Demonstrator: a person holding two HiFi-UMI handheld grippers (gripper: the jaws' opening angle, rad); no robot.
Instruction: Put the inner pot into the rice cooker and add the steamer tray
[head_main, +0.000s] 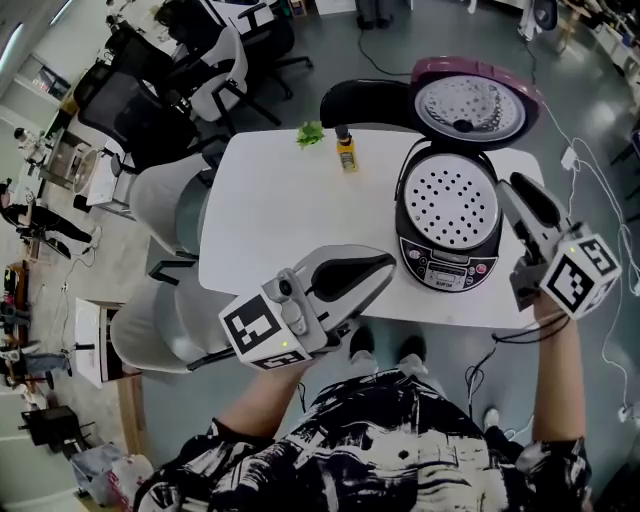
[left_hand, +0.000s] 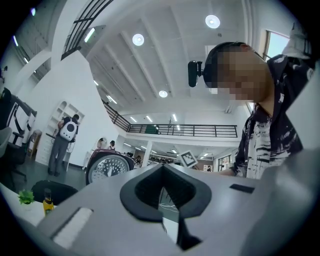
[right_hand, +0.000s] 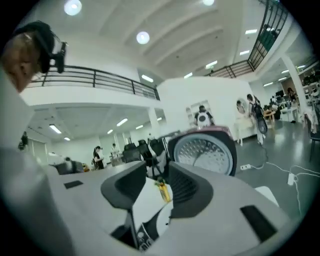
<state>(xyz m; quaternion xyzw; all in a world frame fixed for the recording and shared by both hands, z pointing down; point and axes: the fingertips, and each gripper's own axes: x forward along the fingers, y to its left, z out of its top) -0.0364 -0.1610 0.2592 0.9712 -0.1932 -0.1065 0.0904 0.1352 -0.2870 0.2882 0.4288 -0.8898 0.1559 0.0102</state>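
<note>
The black rice cooker (head_main: 447, 250) stands open at the right of the white table (head_main: 280, 220), its maroon lid (head_main: 468, 105) tipped back. A perforated steamer tray (head_main: 448, 205) lies in its mouth; the inner pot below is hidden. My left gripper (head_main: 385, 264) hovers left of the cooker's front, pointing at it, jaws together and empty. My right gripper (head_main: 515, 195) is raised just right of the cooker, clear of it. In the right gripper view its jaws (right_hand: 157, 172) stand a little apart with nothing between, and the lid (right_hand: 205, 152) shows beyond. In the left gripper view my left gripper (left_hand: 162, 170) shows only a thin slit.
A small yellow bottle (head_main: 346, 152) and a green sprig (head_main: 310, 133) sit at the table's far edge. Grey chairs (head_main: 160, 200) crowd the left side. Cables (head_main: 590, 190) trail on the floor at the right. The person's feet (head_main: 385, 345) stand at the near edge.
</note>
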